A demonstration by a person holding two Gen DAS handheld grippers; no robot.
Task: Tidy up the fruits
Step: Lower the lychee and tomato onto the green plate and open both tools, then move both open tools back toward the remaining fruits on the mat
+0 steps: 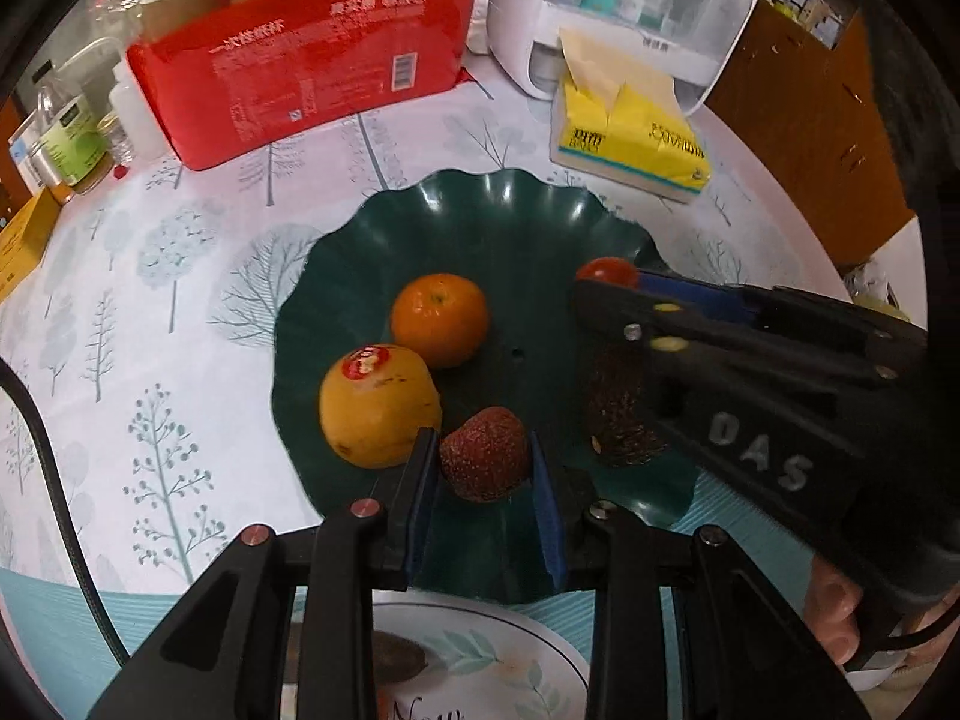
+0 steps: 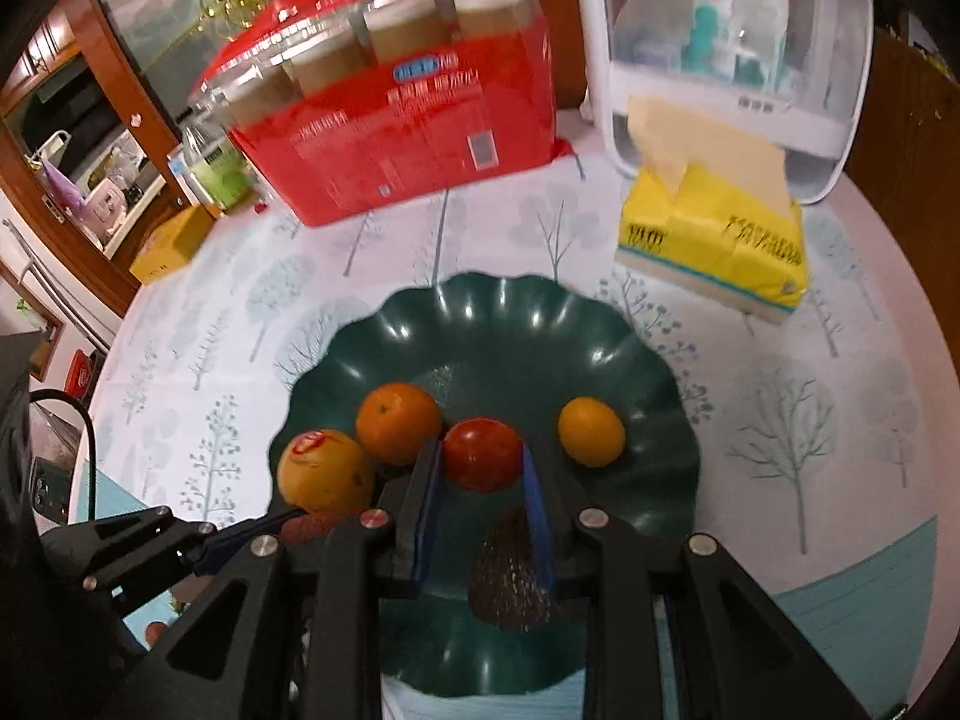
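A dark green scalloped plate point(image 1: 510, 210) point(image 2: 510, 324) holds a tangerine point(image 1: 439, 319) point(image 2: 398, 422), a yellow fruit with a red sticker point(image 1: 378, 405) point(image 2: 324, 469), a small orange fruit point(image 2: 591, 431) and a dark avocado point(image 1: 618, 414) point(image 2: 510, 576). My left gripper point(image 1: 483, 471) is shut on a bumpy red lychee point(image 1: 485, 453) just above the plate's near side. My right gripper point(image 2: 482, 468) point(image 1: 606, 279) is shut on a red tomato point(image 2: 483, 453) point(image 1: 607, 271) over the plate.
A red package point(image 1: 306, 54) point(image 2: 408, 120), a yellow tissue pack point(image 1: 630, 132) point(image 2: 714, 240) and a white storage box point(image 1: 624, 6) point(image 2: 726, 54) stand behind the plate. A white patterned plate point(image 1: 480, 666) lies under my left gripper. Jars stand at far left point(image 1: 72, 138).
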